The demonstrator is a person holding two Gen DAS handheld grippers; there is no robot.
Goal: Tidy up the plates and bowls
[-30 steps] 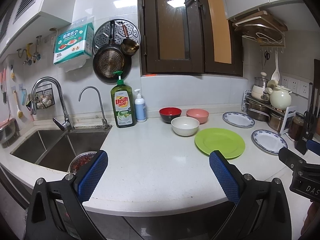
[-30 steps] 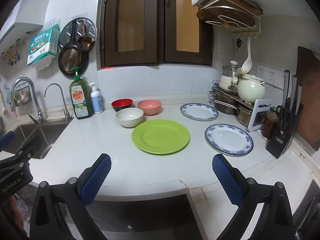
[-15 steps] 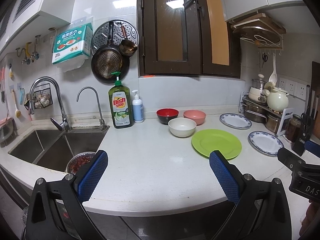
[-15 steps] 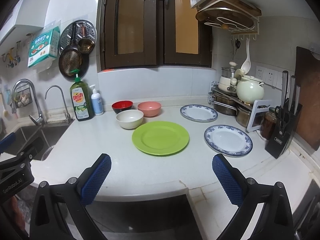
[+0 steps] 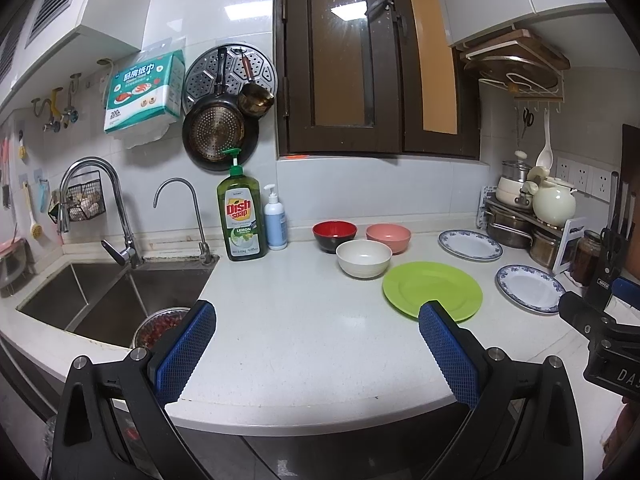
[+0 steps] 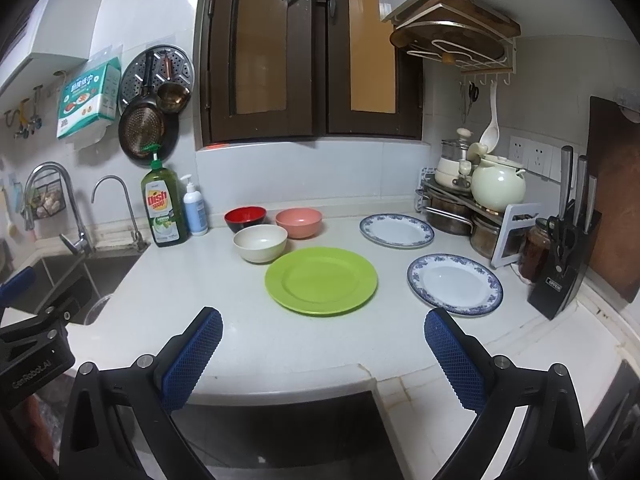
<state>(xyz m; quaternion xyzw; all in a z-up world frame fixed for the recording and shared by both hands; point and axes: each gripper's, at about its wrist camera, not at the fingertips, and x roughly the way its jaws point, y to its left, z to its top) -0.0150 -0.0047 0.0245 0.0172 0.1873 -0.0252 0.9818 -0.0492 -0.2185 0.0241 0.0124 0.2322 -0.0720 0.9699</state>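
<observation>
Both my tongs, left (image 5: 316, 336) and right (image 6: 323, 334), are spread apart, empty, at the worktop's (image 6: 248, 332) near edge; green plate (image 6: 321, 281) sits beyond.

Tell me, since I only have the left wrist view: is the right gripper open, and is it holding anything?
Observer: The right gripper is open and empty, at the counter's front edge, short of the green plate.
Operator: What is that dark strip at my right edge?
Observer: It's a brown wooden board leaning on the wall behind the knife block.
Operator: How many knives are in the block?
Observer: Three metal handles stand up from it, with scissors in front of them.
</observation>
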